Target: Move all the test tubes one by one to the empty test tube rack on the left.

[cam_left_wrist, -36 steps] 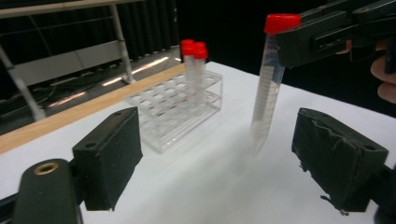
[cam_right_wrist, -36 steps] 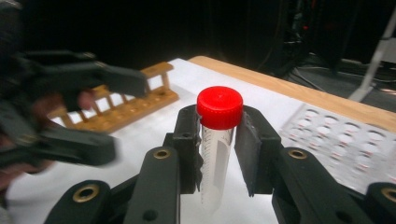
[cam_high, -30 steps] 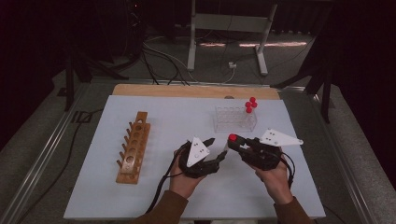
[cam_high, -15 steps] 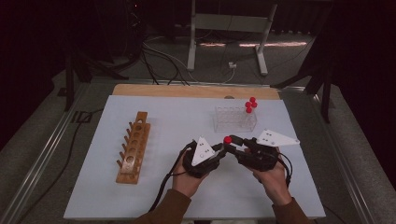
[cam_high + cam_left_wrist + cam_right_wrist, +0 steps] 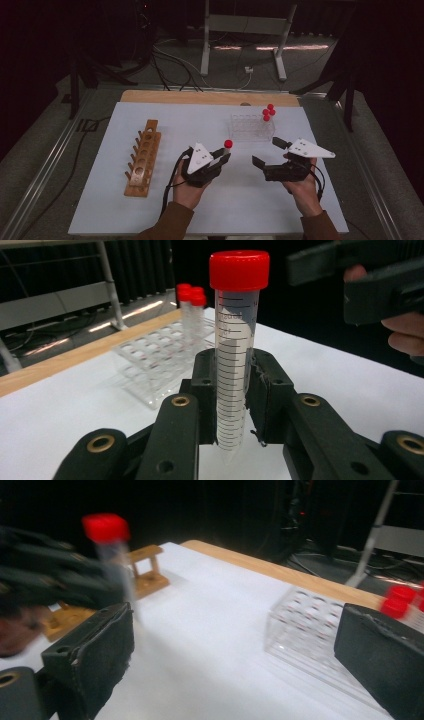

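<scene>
Holding the red-capped tube upright, left gripper clamped on its lower half. Right gripper just sprung wide, nothing between the pads, tube off to its left. Handover judged done; placing into the wooden rack beyond the left gripper judged still ahead. Graduation marks legible along the left gripper view; clear rack with three capped tubes laid out from above.
</scene>
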A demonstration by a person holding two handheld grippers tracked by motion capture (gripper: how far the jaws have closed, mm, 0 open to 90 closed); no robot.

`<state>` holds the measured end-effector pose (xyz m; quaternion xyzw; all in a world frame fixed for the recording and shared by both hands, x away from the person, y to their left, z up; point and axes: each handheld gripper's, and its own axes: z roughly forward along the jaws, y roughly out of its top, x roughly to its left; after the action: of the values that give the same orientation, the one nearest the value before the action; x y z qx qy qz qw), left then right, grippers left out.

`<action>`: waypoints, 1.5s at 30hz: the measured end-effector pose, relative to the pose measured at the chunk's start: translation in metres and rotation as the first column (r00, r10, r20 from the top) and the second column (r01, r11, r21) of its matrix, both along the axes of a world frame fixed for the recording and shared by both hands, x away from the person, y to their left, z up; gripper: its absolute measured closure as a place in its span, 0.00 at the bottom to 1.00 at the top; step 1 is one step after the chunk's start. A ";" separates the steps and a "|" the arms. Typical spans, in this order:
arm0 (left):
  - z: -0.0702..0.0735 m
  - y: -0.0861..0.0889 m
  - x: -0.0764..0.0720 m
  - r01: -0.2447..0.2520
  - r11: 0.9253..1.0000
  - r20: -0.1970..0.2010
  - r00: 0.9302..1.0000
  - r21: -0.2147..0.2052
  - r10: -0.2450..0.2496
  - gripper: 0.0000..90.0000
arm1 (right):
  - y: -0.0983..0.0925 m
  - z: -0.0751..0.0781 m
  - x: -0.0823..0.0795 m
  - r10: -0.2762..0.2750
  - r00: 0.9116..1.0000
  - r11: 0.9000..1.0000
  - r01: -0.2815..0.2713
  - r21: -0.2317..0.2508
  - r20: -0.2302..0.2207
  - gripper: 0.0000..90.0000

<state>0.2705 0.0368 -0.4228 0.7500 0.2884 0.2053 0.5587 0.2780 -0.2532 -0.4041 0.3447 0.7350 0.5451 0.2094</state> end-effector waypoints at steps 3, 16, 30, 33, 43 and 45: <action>0.002 0.014 -0.001 -0.026 0.999 0.001 1.000 -0.021 0.026 0.84 | -0.016 -0.009 0.001 -0.056 0.998 0.998 0.057 -0.026 0.016 0.02; 0.007 0.077 -0.011 -0.135 0.989 0.019 0.991 -0.063 0.136 0.84 | -0.050 -0.030 -0.002 -0.159 0.987 0.987 0.160 -0.023 0.037 0.02; -0.005 0.154 -0.037 -0.224 0.971 0.018 0.974 -0.078 0.226 0.84 | -0.060 -0.034 -0.002 -0.187 0.982 0.982 0.187 0.012 0.011 0.02; -0.009 0.170 -0.045 -0.254 0.964 0.016 0.967 -0.078 0.256 0.84 | -0.060 -0.035 -0.002 -0.195 0.981 0.981 0.194 0.011 0.011 0.02; -0.013 0.189 -0.049 -0.312 0.947 0.016 0.949 -0.073 0.314 0.84 | -0.058 -0.037 -0.003 -0.188 0.982 0.982 0.188 0.007 0.008 0.02; -0.014 0.191 -0.049 -0.319 0.945 0.016 0.947 -0.066 0.321 0.84 | -0.058 -0.037 -0.003 -0.188 0.982 0.982 0.188 0.004 0.005 0.02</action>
<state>0.2212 0.2282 -0.4373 0.6727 0.4050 0.2940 0.5449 0.2751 -0.3113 -0.4414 0.4112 0.6976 0.5253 0.2613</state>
